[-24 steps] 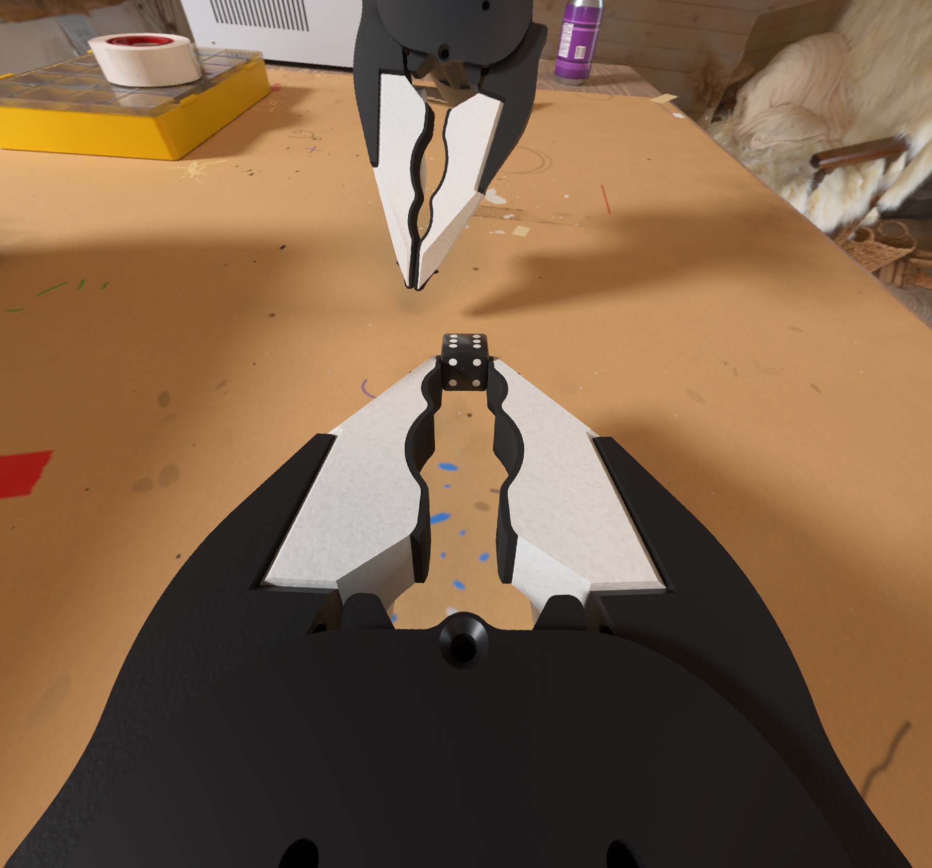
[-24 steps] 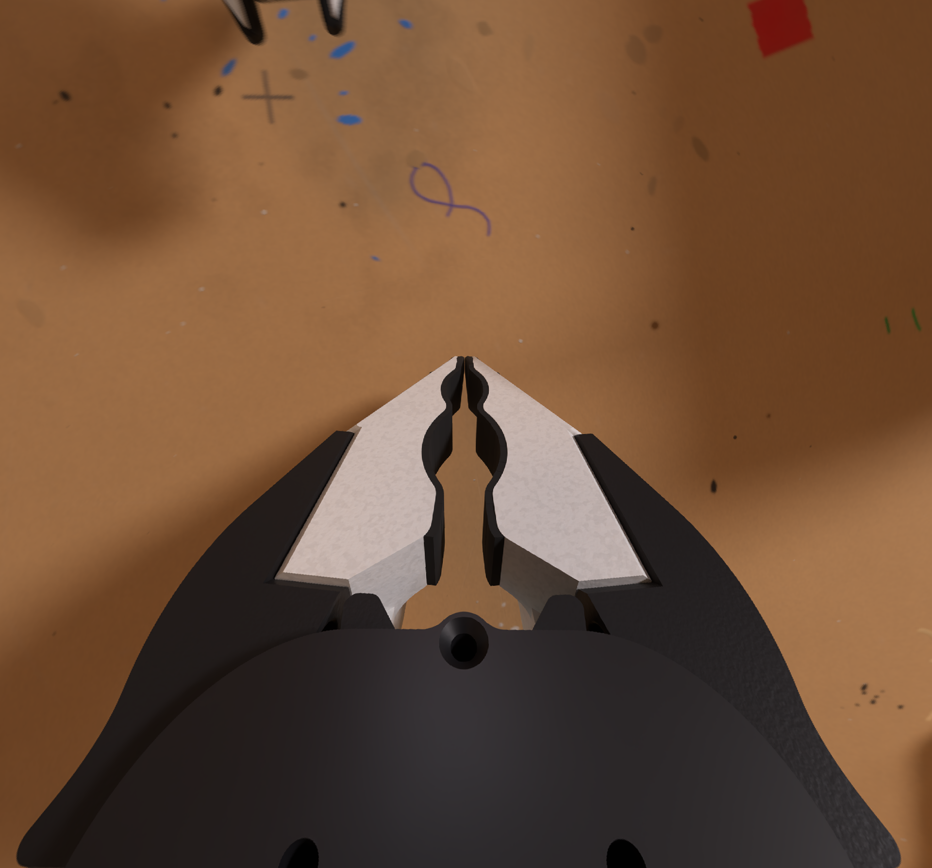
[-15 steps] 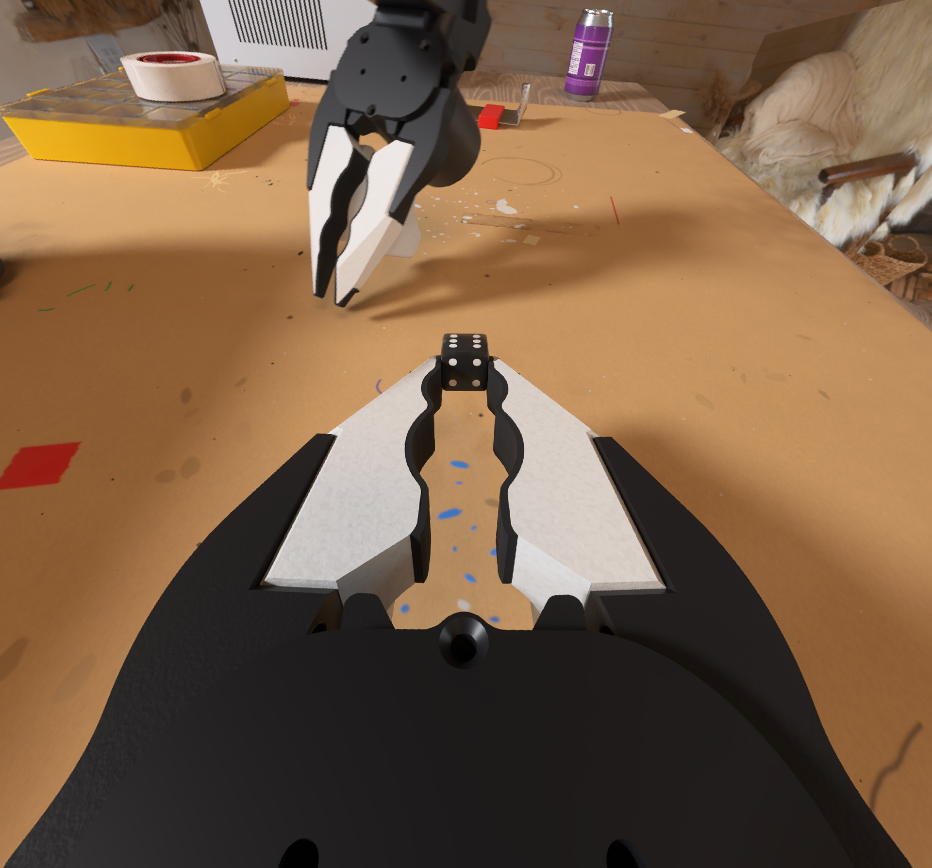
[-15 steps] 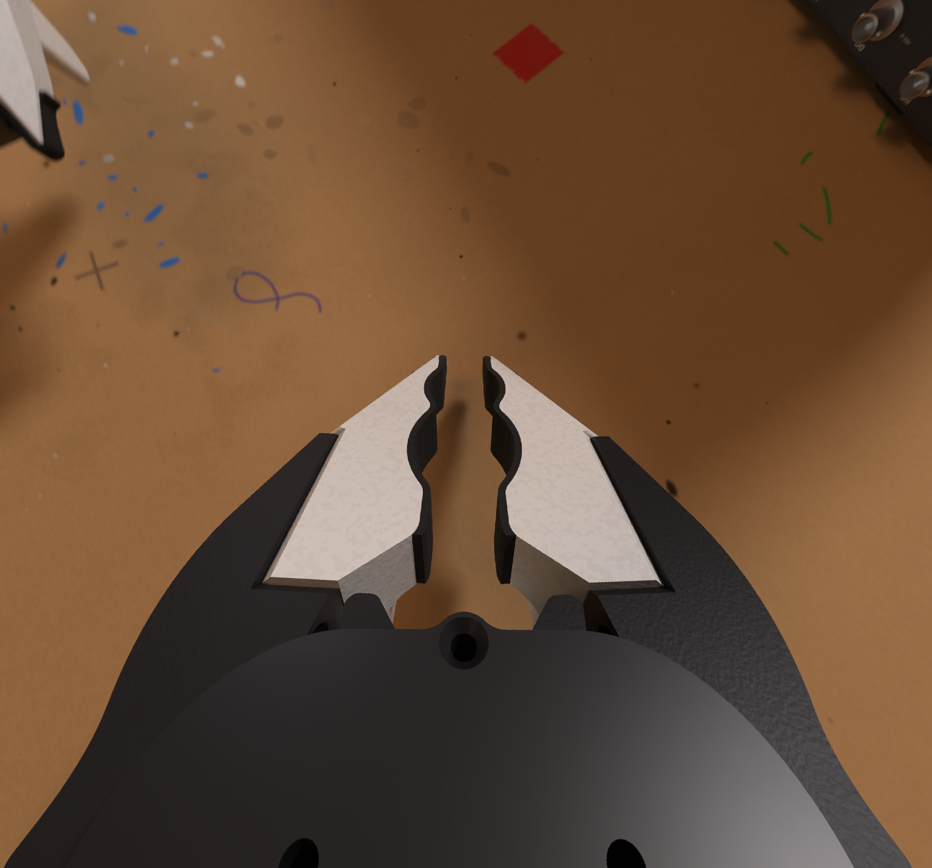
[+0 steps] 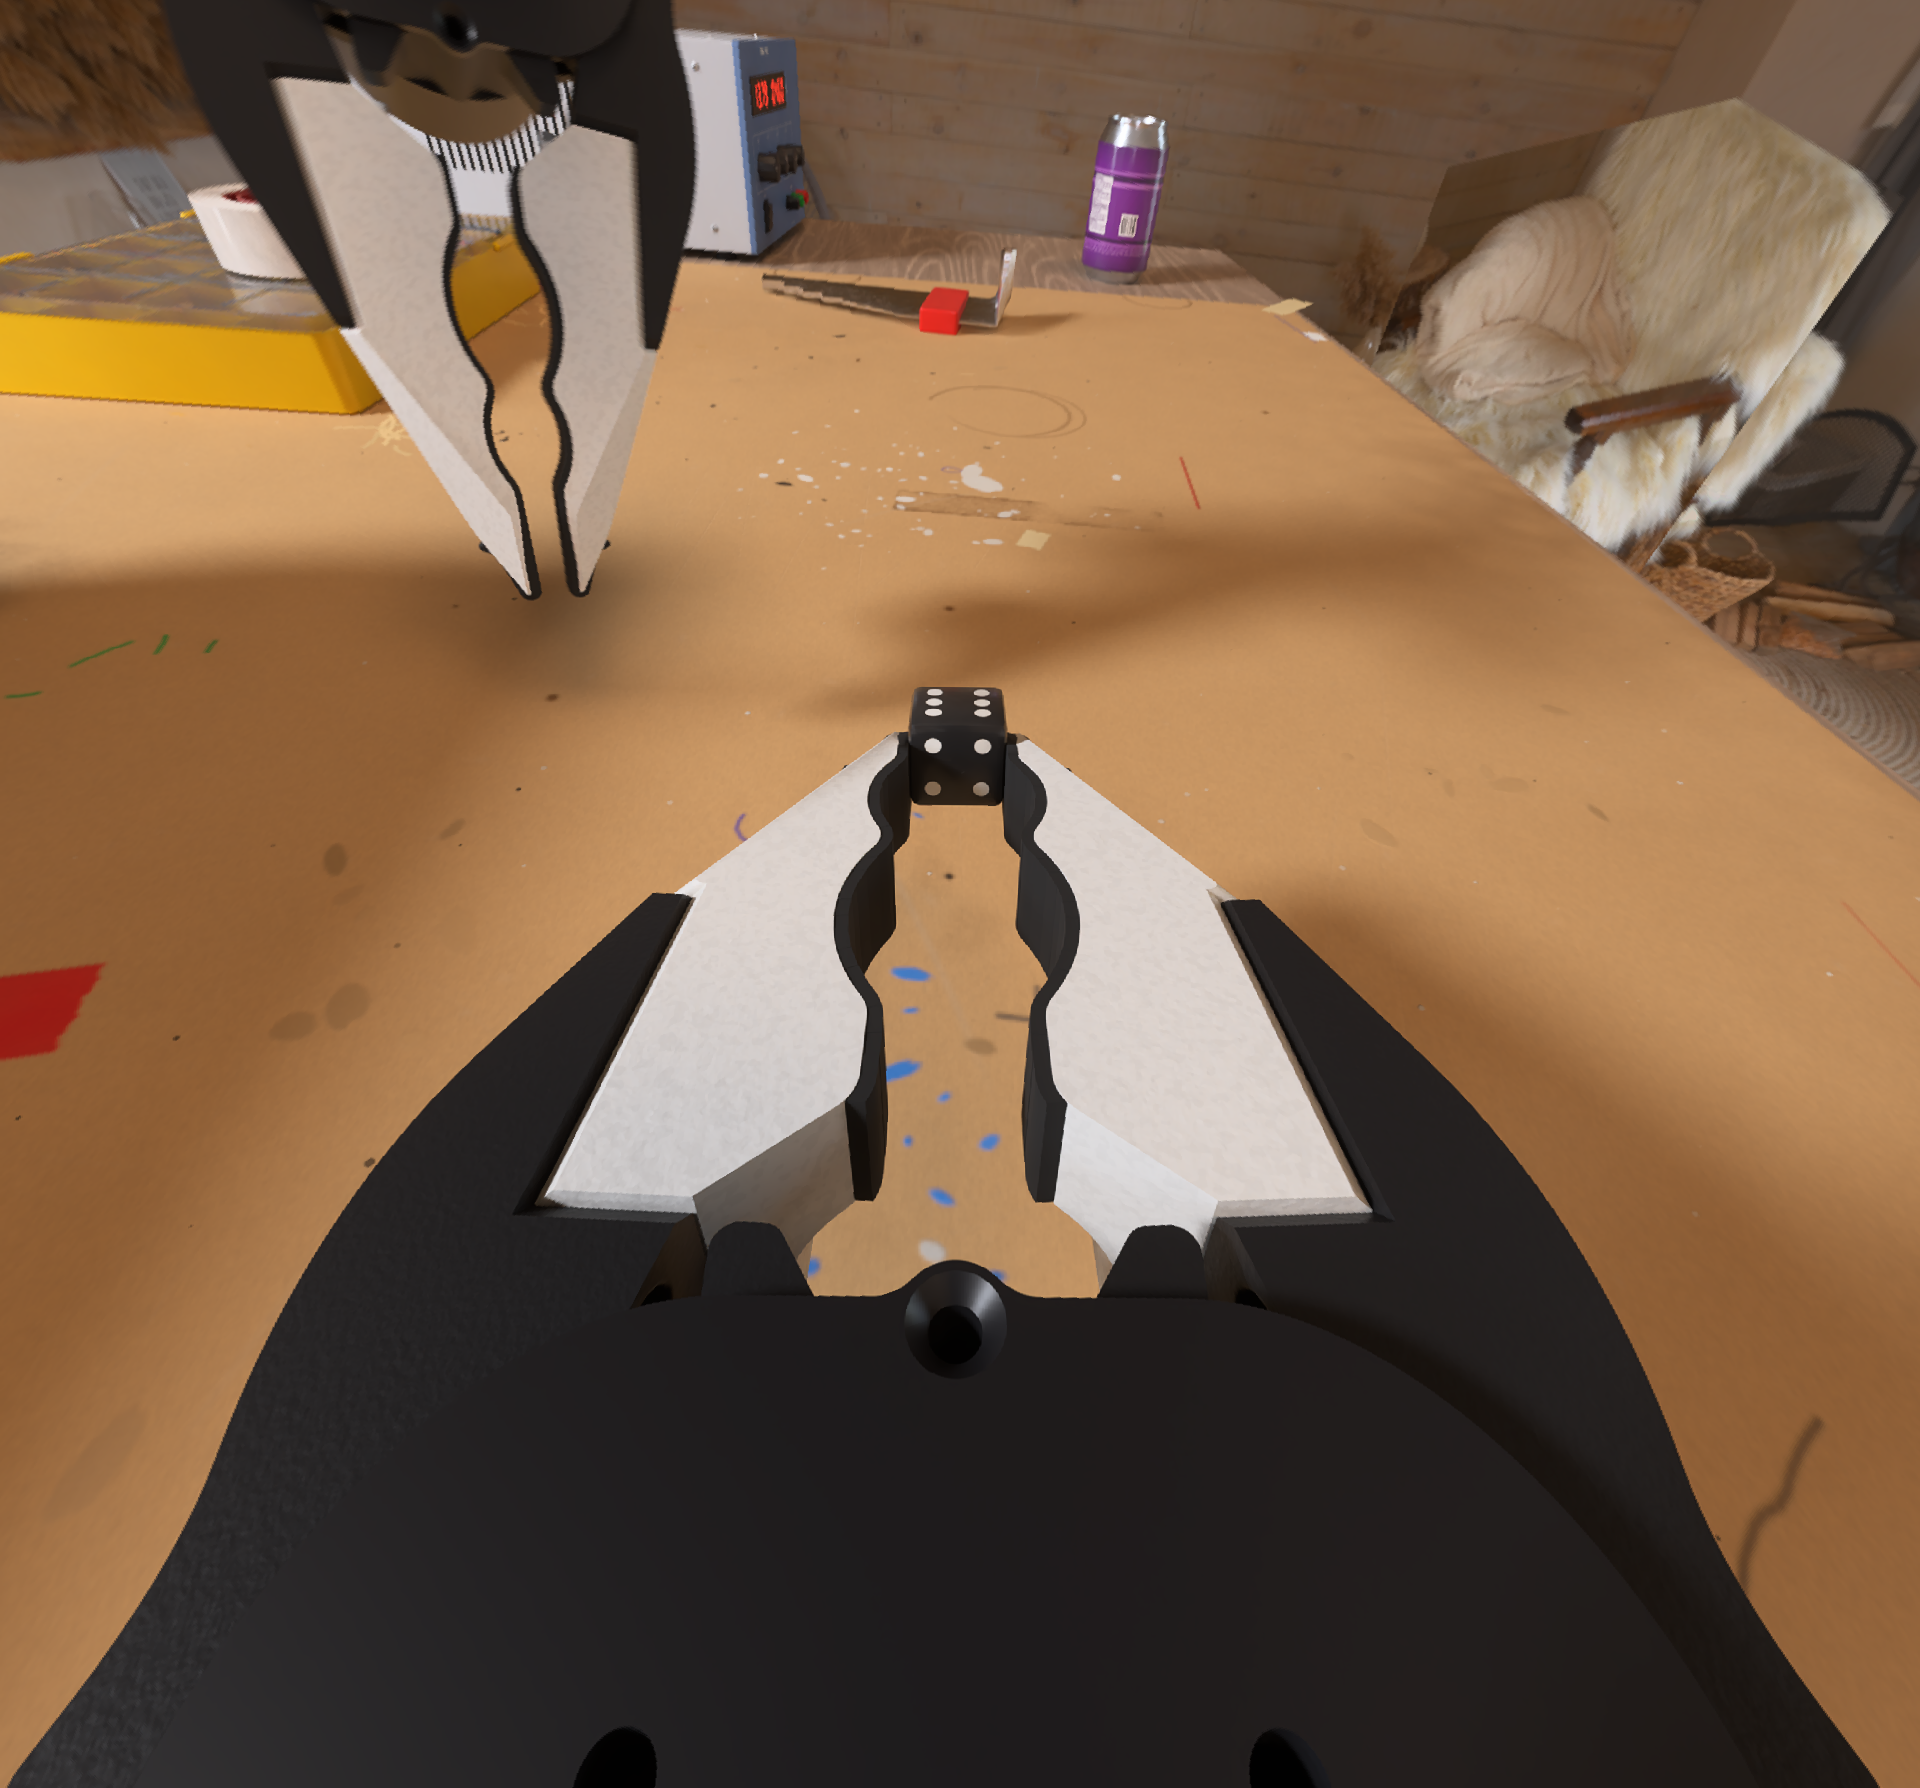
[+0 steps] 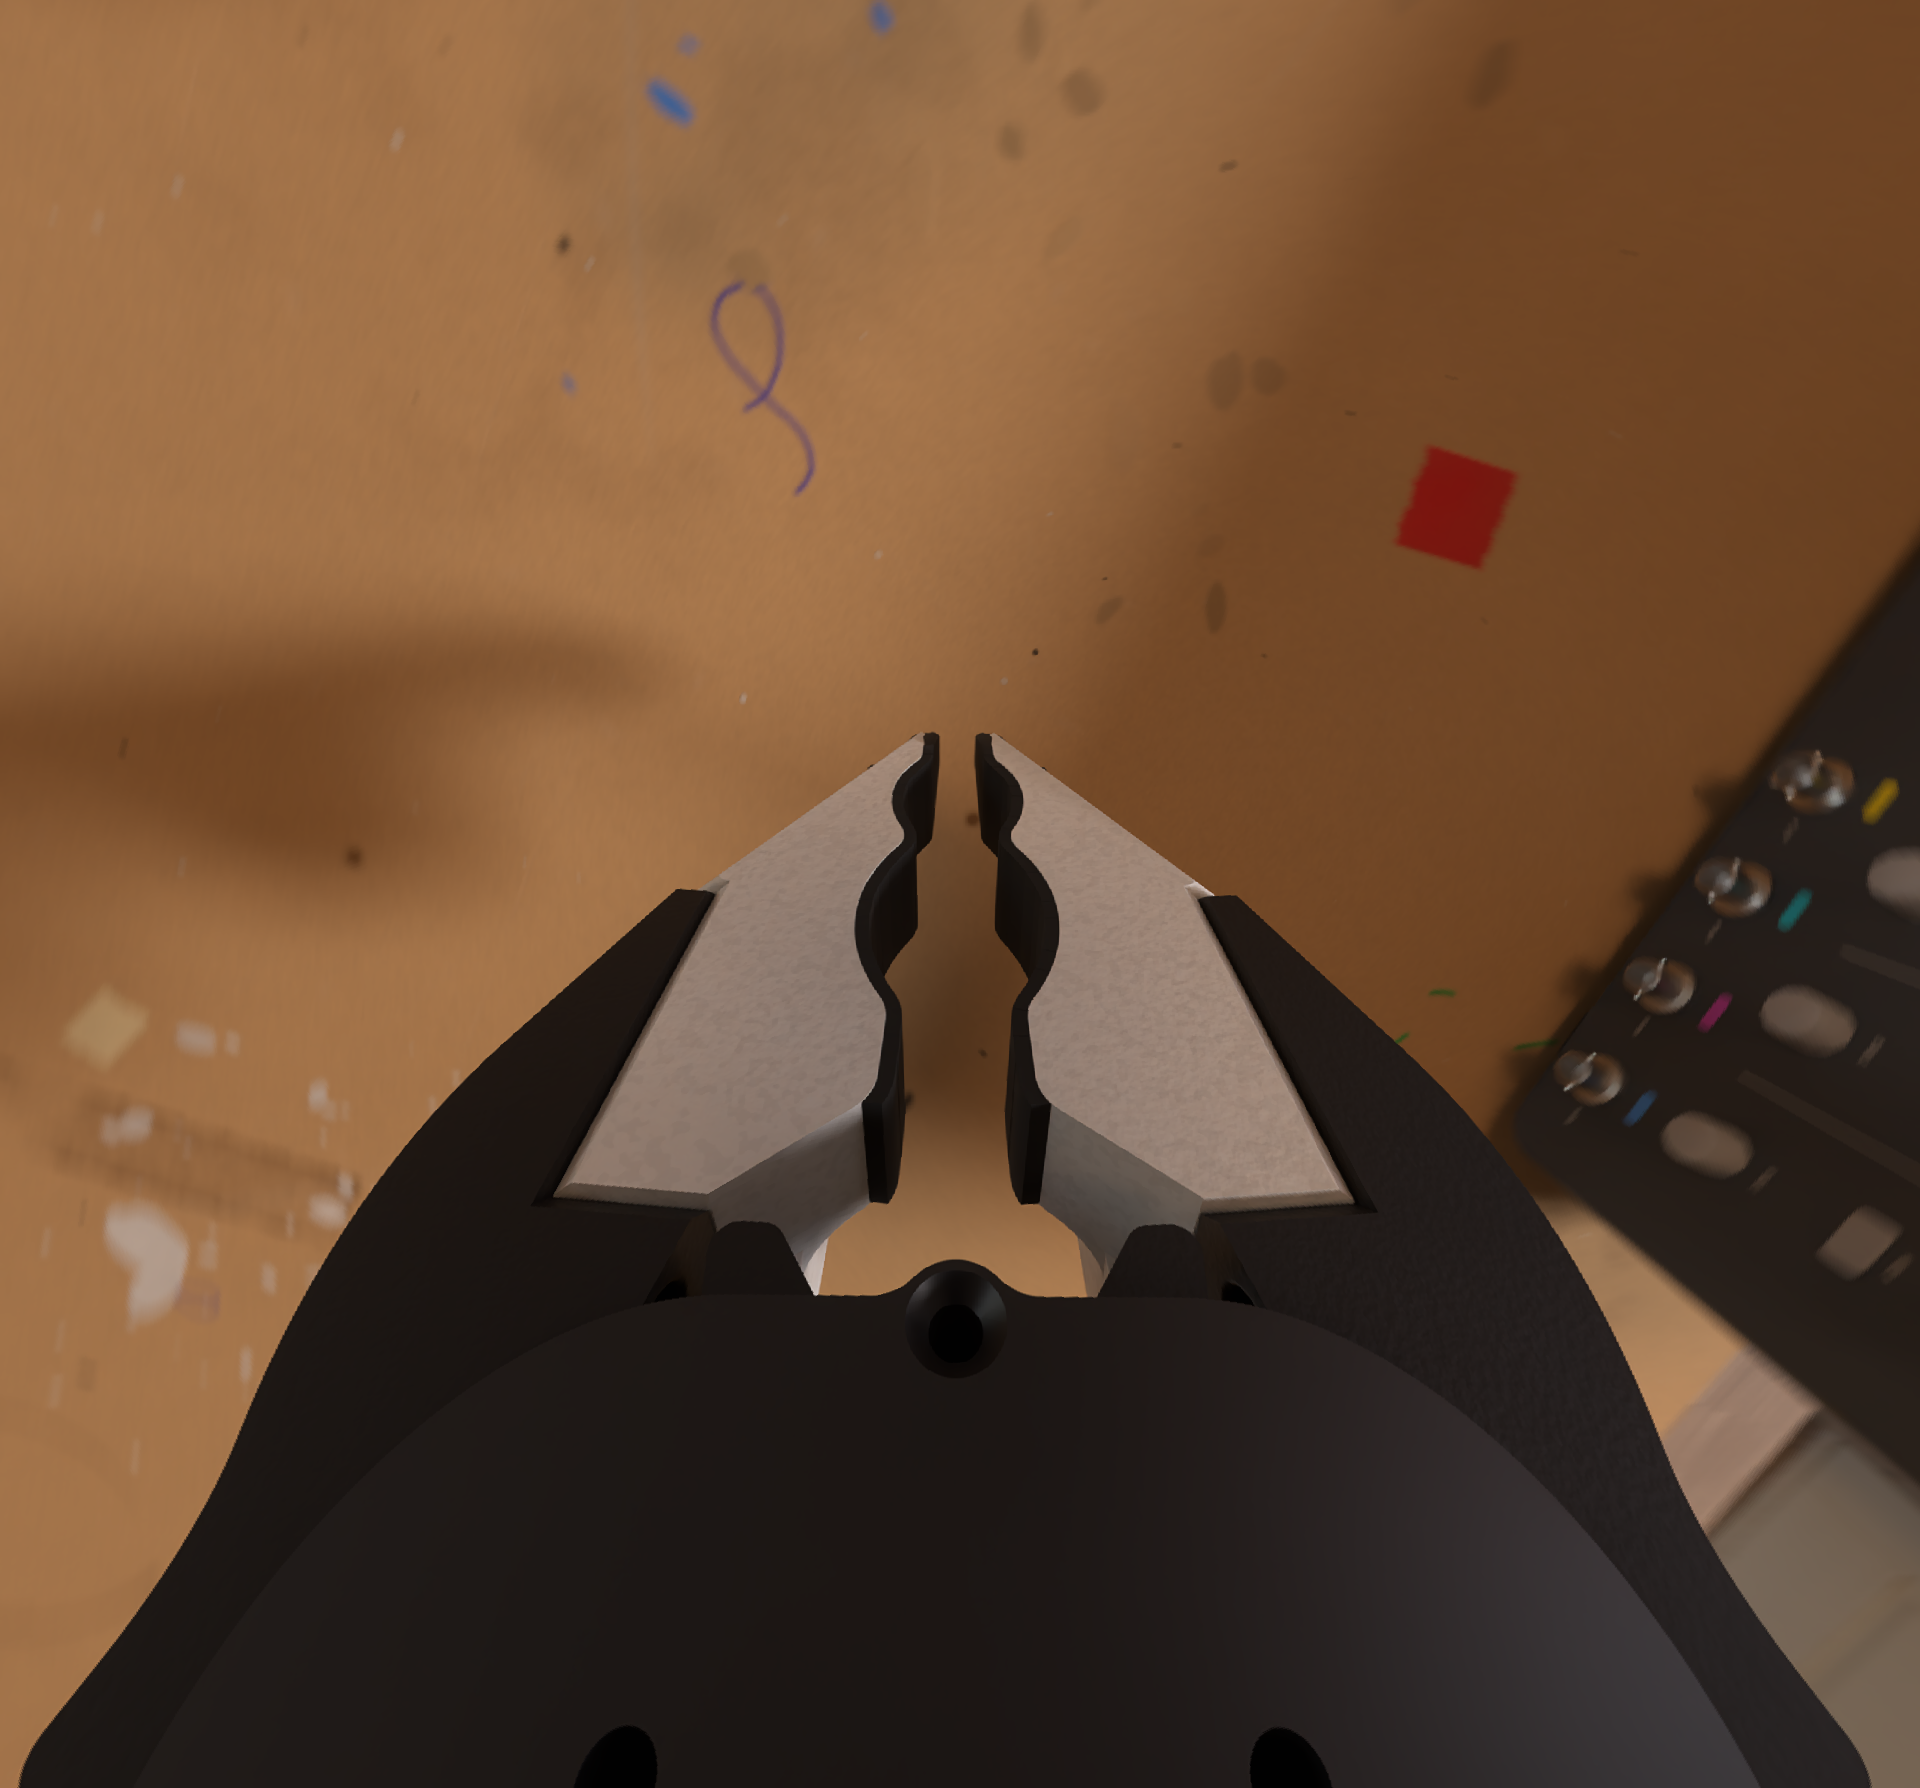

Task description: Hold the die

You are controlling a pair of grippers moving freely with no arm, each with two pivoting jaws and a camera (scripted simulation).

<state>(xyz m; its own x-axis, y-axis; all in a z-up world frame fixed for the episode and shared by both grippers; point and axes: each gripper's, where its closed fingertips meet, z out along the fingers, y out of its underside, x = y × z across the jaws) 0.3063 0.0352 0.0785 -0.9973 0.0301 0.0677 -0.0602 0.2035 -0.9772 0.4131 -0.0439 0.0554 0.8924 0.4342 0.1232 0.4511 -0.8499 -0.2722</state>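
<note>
A black die with white pips is pinched between the fingertips of my left gripper, held a little above the brown table. My left gripper is shut on it. My right gripper hangs point-down to the far left of the die, well apart from it. In the right wrist view my right gripper is empty, with a narrow gap between its tips, and looks down at the bare tabletop. The die does not show in that view.
A yellow organiser box with a tape roll stands far left. A blue-fronted power supply, a metal bracket with a red block and a purple can stand at the back. A fleece chair is right. A black switch panel lies near my right gripper.
My right gripper went from shut to open, then narrowed to a slim gap, while swinging left and closer to the left camera. My left gripper keeps the die held.
</note>
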